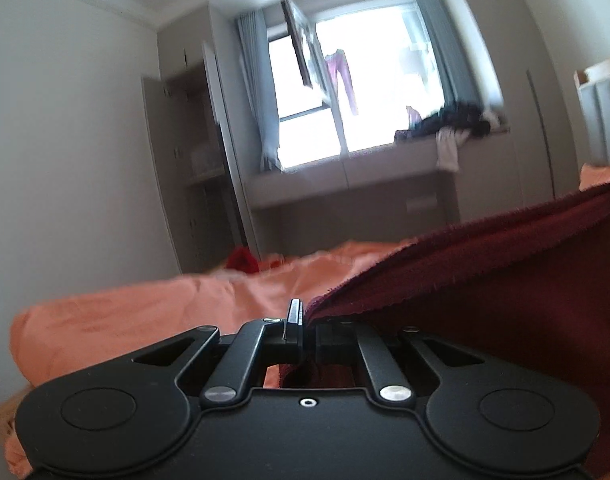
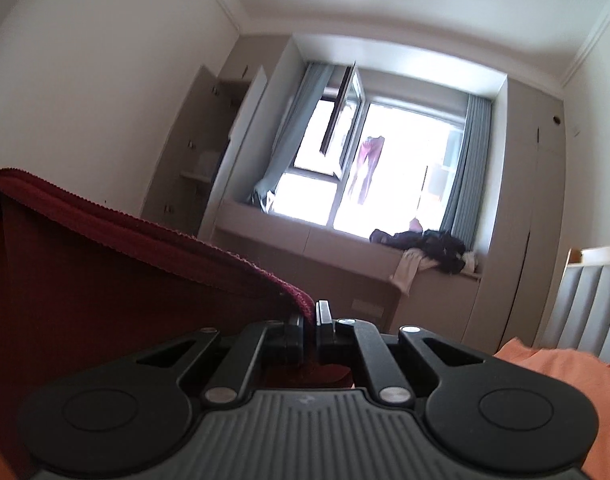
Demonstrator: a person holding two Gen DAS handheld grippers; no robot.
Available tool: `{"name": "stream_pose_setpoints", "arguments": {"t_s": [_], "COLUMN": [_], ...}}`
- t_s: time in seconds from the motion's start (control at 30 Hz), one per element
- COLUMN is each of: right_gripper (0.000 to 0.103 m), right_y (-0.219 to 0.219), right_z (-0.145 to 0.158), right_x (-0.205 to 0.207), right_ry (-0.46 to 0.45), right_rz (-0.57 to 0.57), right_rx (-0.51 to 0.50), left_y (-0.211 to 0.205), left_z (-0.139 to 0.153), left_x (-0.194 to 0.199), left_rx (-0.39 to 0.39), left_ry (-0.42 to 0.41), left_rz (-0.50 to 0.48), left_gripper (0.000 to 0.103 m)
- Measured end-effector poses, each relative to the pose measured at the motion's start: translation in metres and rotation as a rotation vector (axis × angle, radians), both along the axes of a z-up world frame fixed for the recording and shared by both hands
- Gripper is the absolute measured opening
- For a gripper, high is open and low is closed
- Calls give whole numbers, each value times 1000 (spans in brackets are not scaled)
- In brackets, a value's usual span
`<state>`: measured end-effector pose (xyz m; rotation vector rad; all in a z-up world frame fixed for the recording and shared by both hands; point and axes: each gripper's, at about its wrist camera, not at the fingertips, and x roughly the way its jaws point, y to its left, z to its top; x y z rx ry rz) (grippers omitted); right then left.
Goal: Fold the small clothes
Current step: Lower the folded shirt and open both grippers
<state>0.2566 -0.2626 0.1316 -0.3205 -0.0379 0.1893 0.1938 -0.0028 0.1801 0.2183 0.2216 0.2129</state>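
A dark red garment [image 1: 485,280] hangs stretched between my two grippers above an orange bed sheet [image 1: 165,304]. My left gripper [image 1: 305,312] is shut on one corner of its ribbed edge, and the cloth runs off to the right. In the right wrist view the same garment [image 2: 105,272] runs off to the left, and my right gripper [image 2: 310,312] is shut on its other corner. The lower part of the garment is hidden behind both gripper bodies.
The orange sheet [image 2: 565,384] covers the bed below. A red cloth [image 1: 243,260] lies at the far edge of the bed. A window seat [image 2: 305,240] with a pile of dark clothes [image 2: 425,242] stands ahead. An open wardrobe [image 1: 193,152] is at the left, a padded headboard [image 2: 585,304] at the right.
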Motion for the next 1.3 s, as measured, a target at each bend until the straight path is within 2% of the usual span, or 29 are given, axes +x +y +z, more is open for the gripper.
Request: {"name": "stream_pose_setpoints", "arguments": {"t_s": [0.23,0.4,0.5,0.53,0.63,0.77,0.9,0.97,1.0,1.03,1.2,1.3], "right_gripper": [5,6,7,7,12,19,40,57,68,73,91,93], "right_y": [17,28,34,35,30,21,10,4,0,-3,-26,-40], "right_z": [-40,-65,-78,-82,-83,-81,-78,-76,-76,-77,-86,-94], "right_x": [74,110,121,124,130,138,144,145,146,145,141,138], "right_ry": [119,211,255,268,297,343,366,393,407,414,466,484], "right_rz": [-30,-24,-30,-33,-41,-54,-73,-74,-73,-77,-142,-199], "right_rx": [-39,-55,-65,-68,-46,-6,27,30,27,24,17,46], "left_y": [25,49,48,48,50,62,74,79,81,84,89,90], "left_z": [-37,-69,-86,-90,-95,-99,-103,-106,-108,-109,-110,-111], "left_x": [96,136,151,155,163,167,166,166,166,165,164,163], "left_rx": [-82,-157,-160,-152,-162,-242,-307,-322,-332,-343,-356,-360], "left_ry": [163,227,275,287,302,331,340,344,346,345,337,339], "left_rz": [6,19,18,17,31,32,65,91,100,109,124,132], "left_gripper": [5,6,6,8,21,30,38,44,46,50,56,61]}}
